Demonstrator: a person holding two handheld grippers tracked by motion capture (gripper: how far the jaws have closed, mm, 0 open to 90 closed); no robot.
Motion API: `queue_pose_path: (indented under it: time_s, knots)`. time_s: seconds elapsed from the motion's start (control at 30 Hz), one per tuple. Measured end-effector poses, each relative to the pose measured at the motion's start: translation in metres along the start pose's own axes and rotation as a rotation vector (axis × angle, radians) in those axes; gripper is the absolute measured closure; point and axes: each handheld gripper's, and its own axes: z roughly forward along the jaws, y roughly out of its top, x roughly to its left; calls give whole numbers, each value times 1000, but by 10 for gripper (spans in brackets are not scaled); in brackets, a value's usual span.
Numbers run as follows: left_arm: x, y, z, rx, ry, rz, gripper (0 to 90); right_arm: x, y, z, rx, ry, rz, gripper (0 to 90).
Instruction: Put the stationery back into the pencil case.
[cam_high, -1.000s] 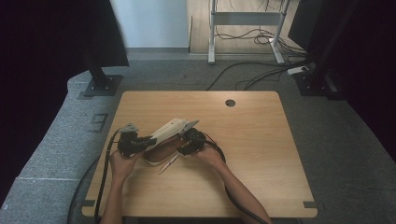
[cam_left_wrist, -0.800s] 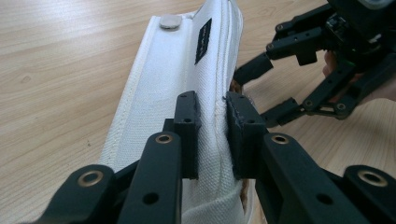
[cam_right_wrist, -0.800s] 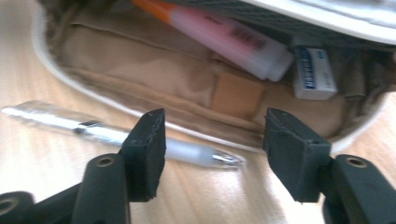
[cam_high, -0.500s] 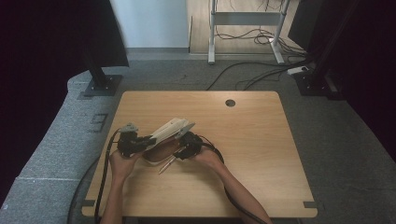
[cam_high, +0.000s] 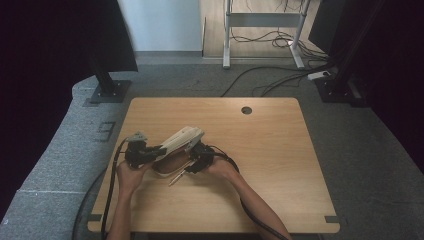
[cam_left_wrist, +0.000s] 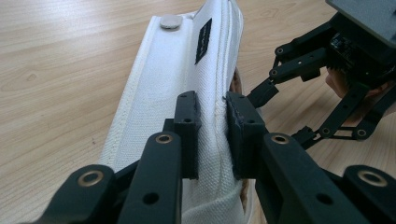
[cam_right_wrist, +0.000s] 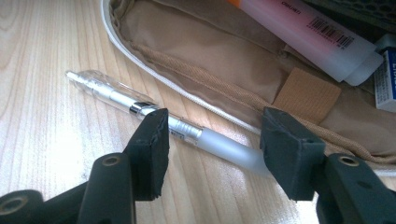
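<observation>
A white fabric pencil case (cam_high: 181, 140) lies left of the table's middle with its flap lifted. My left gripper (cam_high: 159, 149) is shut on that white flap (cam_left_wrist: 187, 84), pinching the cloth between its pads (cam_left_wrist: 187, 122). The tan lining (cam_right_wrist: 224, 60) shows inside the case, along with a pink highlighter (cam_right_wrist: 308, 32) and a blue-and-white eraser (cam_right_wrist: 385, 79). A clear pen (cam_right_wrist: 187, 130) lies on the wood just outside the case's rim. My right gripper (cam_right_wrist: 212, 144) stands open, low over the pen, one jaw on each side of its barrel. In the high view the right gripper (cam_high: 192, 165) sits beside the pen (cam_high: 177, 176).
The wooden table (cam_high: 280, 150) has a round cable hole (cam_high: 246, 110) near its far edge. Bare wood stretches to the right and toward the back. Cables trail from both grippers off the near edge. Dark stands and floor cables lie beyond the table.
My right gripper has dropped slightly toward the near edge and closer to the pen. The left gripper has kept the flap held up, nearly still.
</observation>
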Motion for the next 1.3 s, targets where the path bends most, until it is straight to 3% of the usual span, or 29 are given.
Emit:
queue_pose_path:
  time_s: [0.17,0.57,0.93,1.3]
  knots:
    - [0,0,0,2,0,1,757,-2,4,5,15,33,-5,449]
    - [1,0,0,2,-2,-1,757,6,-3,0,23,48,-39,562]
    - [1,0,1,5,-4,0,755,24,-17,-10,33,78,-103,630]
    - [0,0,2,8,-7,0,753,48,-29,-18,28,60,-141,716]
